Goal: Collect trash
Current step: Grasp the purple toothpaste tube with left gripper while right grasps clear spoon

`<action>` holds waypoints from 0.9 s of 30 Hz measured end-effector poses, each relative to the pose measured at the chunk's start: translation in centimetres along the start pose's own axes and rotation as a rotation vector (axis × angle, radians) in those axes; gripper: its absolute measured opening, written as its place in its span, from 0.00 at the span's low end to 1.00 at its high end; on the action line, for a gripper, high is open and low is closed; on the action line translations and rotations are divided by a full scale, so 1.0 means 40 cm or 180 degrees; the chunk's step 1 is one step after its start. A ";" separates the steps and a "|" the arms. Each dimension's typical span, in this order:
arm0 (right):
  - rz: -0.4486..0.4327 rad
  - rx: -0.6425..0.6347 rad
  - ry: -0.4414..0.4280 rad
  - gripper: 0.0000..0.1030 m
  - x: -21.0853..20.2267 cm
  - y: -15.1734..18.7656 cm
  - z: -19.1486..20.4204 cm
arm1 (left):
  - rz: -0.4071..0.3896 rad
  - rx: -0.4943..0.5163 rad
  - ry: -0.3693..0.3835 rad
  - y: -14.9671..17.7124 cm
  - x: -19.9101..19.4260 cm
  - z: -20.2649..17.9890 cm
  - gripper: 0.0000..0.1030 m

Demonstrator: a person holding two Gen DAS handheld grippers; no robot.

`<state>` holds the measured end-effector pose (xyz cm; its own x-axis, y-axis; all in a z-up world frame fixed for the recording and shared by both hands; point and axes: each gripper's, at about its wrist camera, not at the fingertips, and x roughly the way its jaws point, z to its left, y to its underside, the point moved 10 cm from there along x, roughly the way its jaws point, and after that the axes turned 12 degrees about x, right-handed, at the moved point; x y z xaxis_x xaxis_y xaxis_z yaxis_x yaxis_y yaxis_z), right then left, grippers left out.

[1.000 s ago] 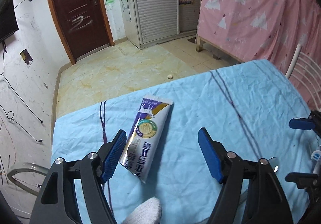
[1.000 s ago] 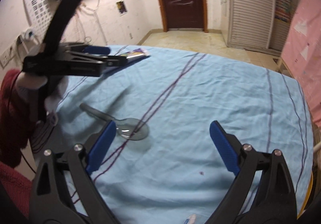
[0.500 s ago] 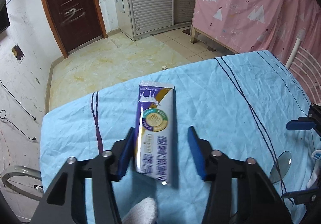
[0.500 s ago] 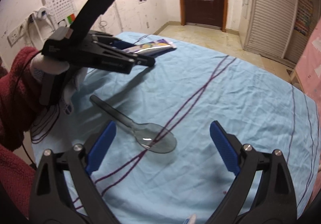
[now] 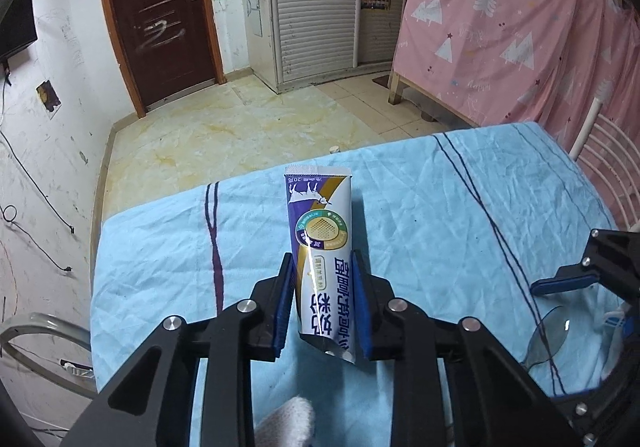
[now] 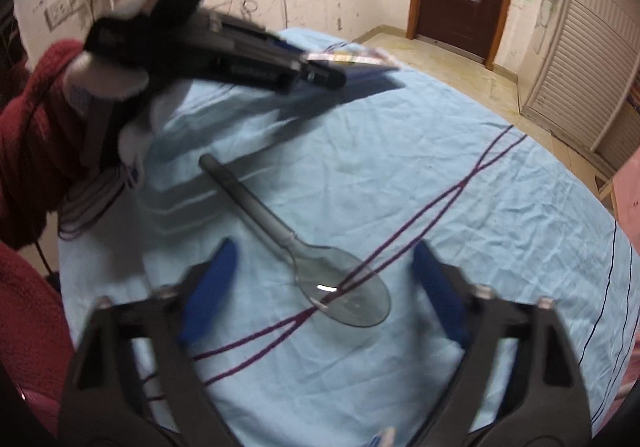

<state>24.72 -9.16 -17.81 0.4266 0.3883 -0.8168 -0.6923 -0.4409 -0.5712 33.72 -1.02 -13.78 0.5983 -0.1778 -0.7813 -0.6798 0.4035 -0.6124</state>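
In the left wrist view, the left gripper (image 5: 323, 299) has just closed and now clamps the flat purple-and-white foil sachet (image 5: 322, 243), tilted above the light blue tablecloth (image 5: 420, 207): by my reading, one piece collected. The right wrist view alone shows the whole clear grey plastic spoon (image 6: 304, 247) lying uncollected on the cloth, with the right gripper (image 6: 324, 283) closing around its bowl, pads not yet touching.

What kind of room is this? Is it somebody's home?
Probably a lived-in bedroom or dorm-style room: a bed frame behind a pink curtain, a white louvred wardrobe, a dark wooden door and a wall-mounted TV.
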 end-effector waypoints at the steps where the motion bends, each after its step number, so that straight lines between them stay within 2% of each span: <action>1: -0.0005 0.0008 0.0006 0.61 -0.003 0.000 -0.001 | -0.0014 -0.0015 0.0008 0.000 -0.007 0.000 0.17; 4: -0.0019 -0.0037 0.0031 0.49 -0.014 0.005 0.003 | -0.0049 -0.0049 0.0003 0.008 -0.036 0.004 0.17; 6: -0.0021 -0.0091 0.0045 0.36 -0.020 0.014 0.013 | -0.0065 -0.0064 0.0003 0.012 -0.055 0.005 0.17; 7: -0.0035 -0.0131 0.0082 0.32 -0.022 0.016 0.019 | -0.0069 -0.0068 -0.0004 0.014 -0.060 0.006 0.17; 13: -0.0114 -0.0081 0.0292 0.30 -0.044 0.045 0.024 | -0.0121 -0.0142 -0.0074 0.018 -0.109 0.008 0.17; 18: -0.0147 0.0090 0.0355 0.30 -0.066 0.056 -0.004 | -0.0194 -0.0129 -0.0124 0.015 -0.154 -0.003 0.17; 27: -0.0407 0.0423 0.0402 0.30 -0.148 0.054 -0.066 | -0.0269 0.0010 -0.0191 -0.013 -0.211 -0.071 0.17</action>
<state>22.21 -14.54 -14.43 0.5795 0.3259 -0.7469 -0.6950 -0.2809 -0.6618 27.84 -2.27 -7.20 0.6778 -0.1571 -0.7182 -0.6247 0.3921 -0.6753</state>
